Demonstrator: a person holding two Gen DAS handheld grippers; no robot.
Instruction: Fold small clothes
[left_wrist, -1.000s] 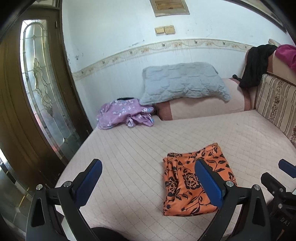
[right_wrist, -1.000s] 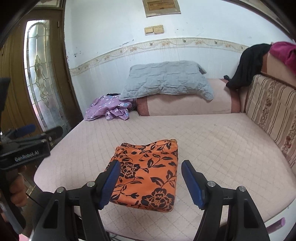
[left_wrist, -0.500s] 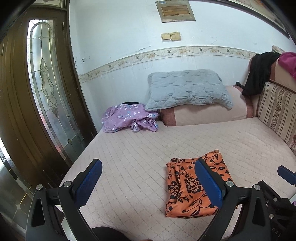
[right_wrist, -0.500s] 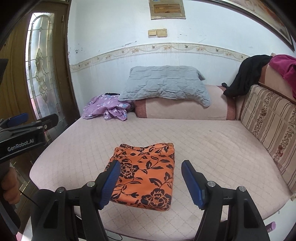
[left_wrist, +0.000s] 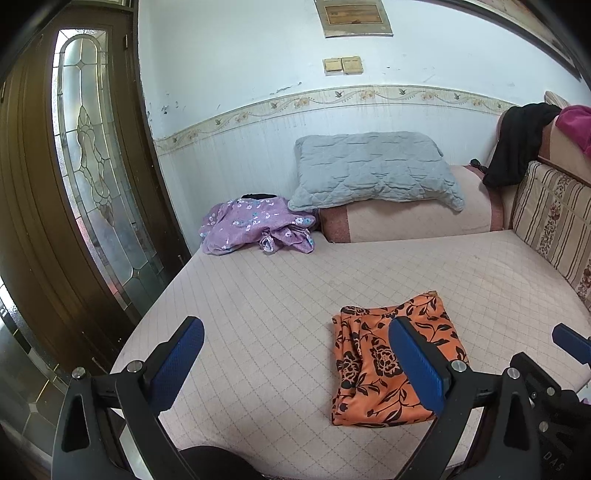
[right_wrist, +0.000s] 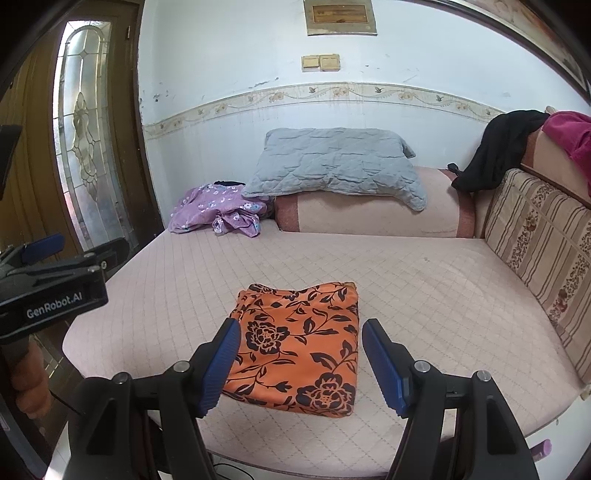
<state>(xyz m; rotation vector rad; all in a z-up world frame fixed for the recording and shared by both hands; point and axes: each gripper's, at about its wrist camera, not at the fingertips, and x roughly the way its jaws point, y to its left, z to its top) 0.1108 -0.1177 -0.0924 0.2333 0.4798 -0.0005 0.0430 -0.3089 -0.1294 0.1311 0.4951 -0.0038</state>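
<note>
1. My left gripper (left_wrist: 295, 362) and right gripper (right_wrist: 301, 363) both hang released, holding nothing.
2. The folded orange garment (right_wrist: 299, 347) lies near the mattress (right_wrist: 424, 295) front edge, at 6 o'clock.
3. Bare quilting spreads toward 3 o'clock.

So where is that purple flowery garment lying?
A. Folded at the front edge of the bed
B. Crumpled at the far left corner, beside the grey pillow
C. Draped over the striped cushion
B: the purple garment lies bunched up left of the grey pillow.

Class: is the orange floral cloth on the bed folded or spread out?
Folded. The orange cloth lies as a compact rectangle with layered edges along its left side, flat on the bed; neither open gripper touches it.
</note>
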